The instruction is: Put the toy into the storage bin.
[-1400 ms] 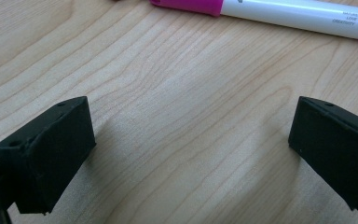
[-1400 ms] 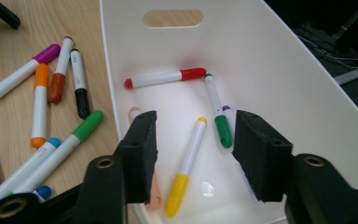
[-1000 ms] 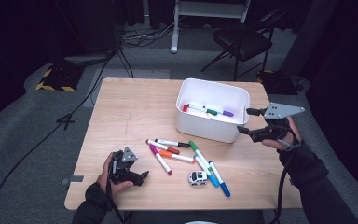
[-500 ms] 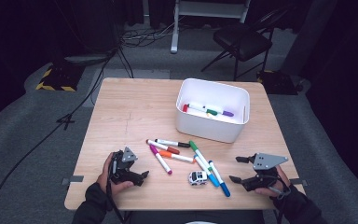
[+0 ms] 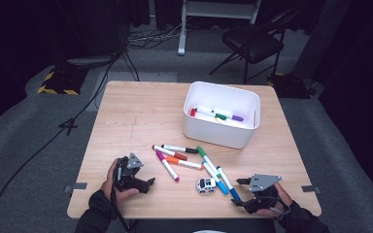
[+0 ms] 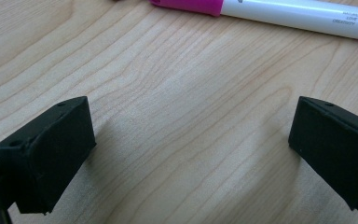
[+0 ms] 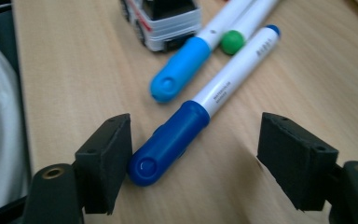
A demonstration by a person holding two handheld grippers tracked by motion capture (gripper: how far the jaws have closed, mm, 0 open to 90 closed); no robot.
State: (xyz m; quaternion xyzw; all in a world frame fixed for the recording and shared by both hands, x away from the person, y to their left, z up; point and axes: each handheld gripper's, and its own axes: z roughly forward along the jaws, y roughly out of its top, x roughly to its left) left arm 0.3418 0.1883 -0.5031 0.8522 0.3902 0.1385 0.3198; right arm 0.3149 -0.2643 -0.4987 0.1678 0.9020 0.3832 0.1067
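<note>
Right gripper [image 5: 241, 192] now down at the near right corner of the table [image 5: 141, 111], having dropped from beside the white bin [image 5: 222, 132] at the far right to table level within the last second. Jaws wide apart and just been closing a little, set astride the capped end of the dark-blue marker [image 7: 186, 130]; in the right gripper view the left pad touching or almost touching the cap, the right pad well clear, so nothing gripped yet. Marker flat on the wood, cap toward the near edge, barrel running away toward the far side, just beside a light-blue marker [image 7: 193, 65] and a green one [image 7: 233, 41], with a small toy car [image 5: 206, 185] to their left. Several markers already in the bin, more loose in the middle of the table. Left gripper [image 5: 144, 183] resting at the near left, unmoved, jaws wide open over bare wood, holding nothing; a pink marker [image 6: 265, 10] just beyond its fingertips. Judged meaning of the drop: one marker likely delivered, the next pick lined up on the dark-blue one. Likely still needed: full closing on the cap, then a lift and carry far-right into the bin. Risk: nudging the light-blue neighbour while squeezing.
</note>
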